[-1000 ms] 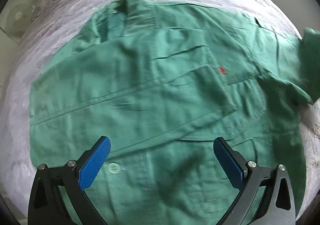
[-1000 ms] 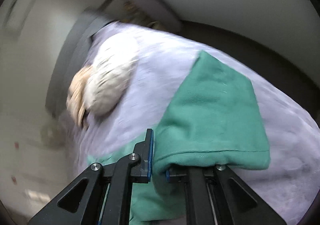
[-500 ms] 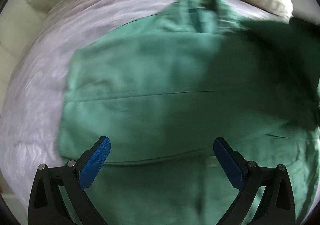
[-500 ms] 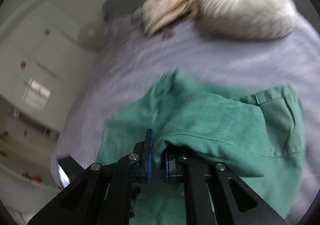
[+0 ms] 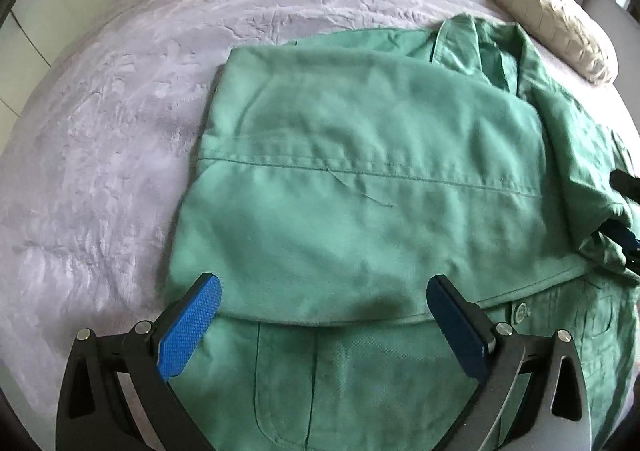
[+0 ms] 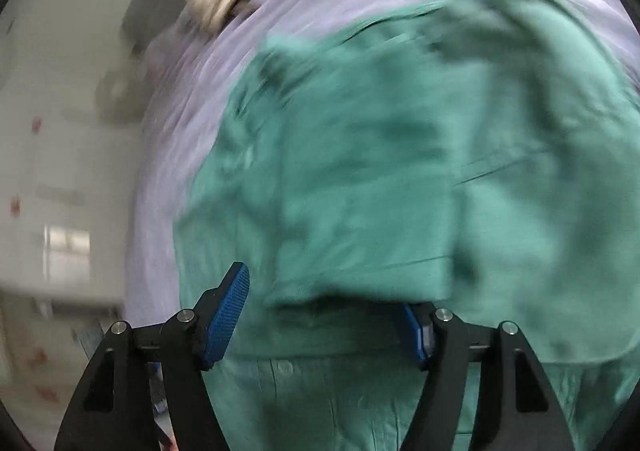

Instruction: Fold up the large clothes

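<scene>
Green shirt point(image 5: 360, 179) flat beneath left gripper point(image 5: 324, 325), spread, right gripper point(image 6: 328, 315) just opened, cloth between.

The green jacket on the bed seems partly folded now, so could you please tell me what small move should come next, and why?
Probably lift the right claw clear of the green jacket. Its jaws have just been opening, and the sleeve cuff it carried across lies loose between them, already on the jacket's body. The left claw hovers open above the cloth, gripping nothing.
</scene>
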A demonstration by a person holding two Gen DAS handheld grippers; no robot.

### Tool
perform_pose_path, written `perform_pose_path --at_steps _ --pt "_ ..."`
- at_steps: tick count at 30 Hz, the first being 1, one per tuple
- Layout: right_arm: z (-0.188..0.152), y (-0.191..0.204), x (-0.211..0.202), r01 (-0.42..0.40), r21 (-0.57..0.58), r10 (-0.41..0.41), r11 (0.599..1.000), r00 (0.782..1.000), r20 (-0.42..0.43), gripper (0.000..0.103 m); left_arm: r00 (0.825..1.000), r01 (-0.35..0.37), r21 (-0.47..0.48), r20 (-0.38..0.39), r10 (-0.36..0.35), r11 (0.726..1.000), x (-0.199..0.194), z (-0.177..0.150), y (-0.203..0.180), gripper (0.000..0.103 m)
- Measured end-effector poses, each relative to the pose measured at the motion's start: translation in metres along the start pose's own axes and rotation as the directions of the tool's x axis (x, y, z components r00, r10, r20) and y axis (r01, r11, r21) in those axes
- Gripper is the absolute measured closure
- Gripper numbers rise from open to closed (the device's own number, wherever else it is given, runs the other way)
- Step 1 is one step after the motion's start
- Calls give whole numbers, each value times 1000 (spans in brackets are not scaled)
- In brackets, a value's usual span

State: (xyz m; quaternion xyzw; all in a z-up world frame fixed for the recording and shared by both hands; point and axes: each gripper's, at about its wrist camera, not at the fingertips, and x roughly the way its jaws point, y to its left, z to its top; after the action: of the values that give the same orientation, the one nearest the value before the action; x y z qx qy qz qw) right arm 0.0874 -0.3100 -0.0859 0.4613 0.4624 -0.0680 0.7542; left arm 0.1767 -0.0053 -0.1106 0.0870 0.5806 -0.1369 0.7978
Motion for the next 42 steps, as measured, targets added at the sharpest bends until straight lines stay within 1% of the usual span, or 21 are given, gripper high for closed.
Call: perform_pose_path --at_steps 1,2,3,4,6,8,12,15,16,17,19,21,24,28,32,34,35,36,37,39,42 --pt "5 -5 -2 -8 44 7 999 1000 25 37 1000 10 -1 4 -10 1000 -1 0 2 0" --pt "11 -8 -4 -11 77 8 997 999 50 65 999 34 -4 14 -34 999 -2 1 8 0" --pt "15 -4 -4 -5 76 0 997 998 63 83 998 56 -9 20 -55 998 -3 4 12 0" --pt "18 4 -3 12 53 -16 999 997 74 89 997 78 -16 27 -77 997 -5 4 17 0" --pt "15 35 -4 54 -89 -44 995 992 114 90 992 117 -41 45 -115 992 -13 3 21 0" --pt "5 73 2 84 -285 -54 955 992 110 90 990 130 -82 60 -125 988 -19 2 33 0" --pt "-42 127 45 149 -555 -165 819 986 22 88 989 145 -161 50 -138 976 -20 -1 57 0" --pt "-81 131 74 192 -650 -292 735 955 -48 74 985 171 -172 48 -165 970 -25 -11 57 0" --pt "-89 129 78 182 -657 -299 732 952 -70 60 981 194 -174 44 -189 966 -24 -11 56 0" --pt "-94 125 76 162 -655 -289 738 953 -90 41 977 211 -174 41 -207 962 -25 -13 53 0" --pt "-105 117 62 111 -638 -250 762 960 -130 31 964 264 -163 23 -264 951 -21 -12 42 0" --pt "-107 103 46 118 -612 -249 782 959 -134 31 952 304 -141 10 -306 942 -16 -7 25 0" --pt "-98 59 10 159 -487 -248 859 961 -123 31 943 329 -93 -11 -331 940 -11 -3 0 0" --pt "-71 -29 -51 171 -137 -180 976 982 -61 31 927 369 -79 -42 -372 926 1 8 -24 0" --pt "-51 -99 -86 66 169 -72 983 997 30 31 939 336 -43 -63 -338 941 10 18 -45 0" --pt "-41 -123 -97 14 259 -40 966 995 96 31 949 307 -12 -67 -307 952 11 23 -53 20" --pt "-36 -128 -100 -5 282 -29 959 993 116 43 958 280 18 -70 -278 960 10 26 -58 45" --pt "-30 -133 -105 -8 301 -37 953 989 143 64 961 270 33 -69 -267 962 9 28 -60 70" --pt "-27 -134 -108 14 305 -61 952 987 146 98 958 282 35 -68 -280 959 7 30 -60 73" --pt "-22 -129 -117 46 277 -99 960 978 181 98 950 306 19 -63 -305 952 5 34 -57 78" --pt "-25 -120 -121 138 181 -172 974 967 186 98 957 285 29 -64 -283 958 10 35 -54 80"
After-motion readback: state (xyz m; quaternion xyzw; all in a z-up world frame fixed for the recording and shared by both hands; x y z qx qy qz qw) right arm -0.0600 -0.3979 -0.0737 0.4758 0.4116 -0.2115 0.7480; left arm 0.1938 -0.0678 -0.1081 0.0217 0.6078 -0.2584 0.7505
